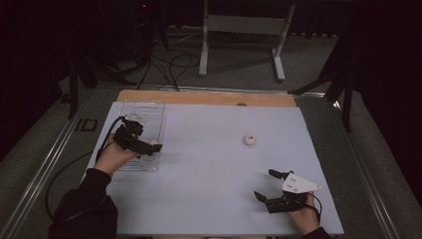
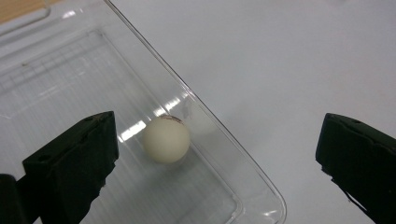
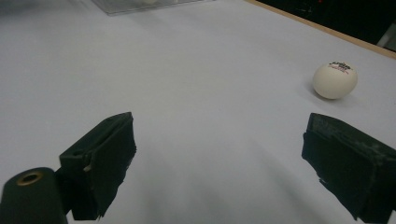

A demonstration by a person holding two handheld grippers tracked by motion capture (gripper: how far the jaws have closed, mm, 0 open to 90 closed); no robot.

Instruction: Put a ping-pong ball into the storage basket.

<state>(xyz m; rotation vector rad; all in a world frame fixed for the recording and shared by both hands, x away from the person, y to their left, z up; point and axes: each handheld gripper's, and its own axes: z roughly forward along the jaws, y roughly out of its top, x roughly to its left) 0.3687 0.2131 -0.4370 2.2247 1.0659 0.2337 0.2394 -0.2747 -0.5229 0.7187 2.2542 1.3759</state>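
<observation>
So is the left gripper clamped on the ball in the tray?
No, the left gripper stands wide open, and the ball lies free in the clear tray.

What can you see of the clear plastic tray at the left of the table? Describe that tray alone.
The clear plastic tray is a shallow, see-through rectangle with rounded corners, a raised rim and a faintly ribbed, glossy floor. It lies flat on the pale table, lengthways along its left edge. One white ball rests inside against the tray's side wall. The left gripper hangs over it, fingers wide apart, clear of the ball.
</observation>
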